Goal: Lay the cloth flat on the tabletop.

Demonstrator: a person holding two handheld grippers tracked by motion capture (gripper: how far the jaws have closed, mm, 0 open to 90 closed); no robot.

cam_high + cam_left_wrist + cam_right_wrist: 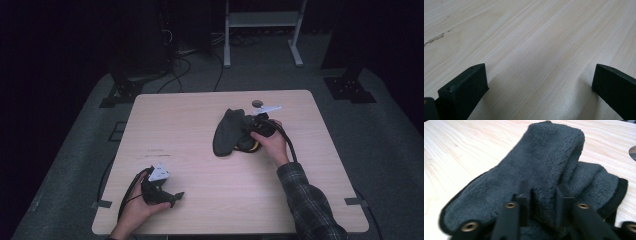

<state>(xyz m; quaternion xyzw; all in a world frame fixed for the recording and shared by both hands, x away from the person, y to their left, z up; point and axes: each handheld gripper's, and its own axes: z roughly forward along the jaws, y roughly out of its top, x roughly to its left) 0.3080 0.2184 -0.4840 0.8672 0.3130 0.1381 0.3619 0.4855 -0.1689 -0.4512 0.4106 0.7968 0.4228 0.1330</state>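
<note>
In the high view, a dark grey cloth lies crumpled on the wooden table, a little right of the centre of the frame. The right gripper is at its right edge. In the right gripper view, the jaws stand narrow and pinch a raised fold of the cloth between them. The left gripper rests at the lower left of the table, well apart from the cloth; its jaws stand wide, with bare table between them.

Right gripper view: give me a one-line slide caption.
Right gripper pinches a fold of the dark grey fleecy cloth lying bunched on the pale wooden table.
</note>
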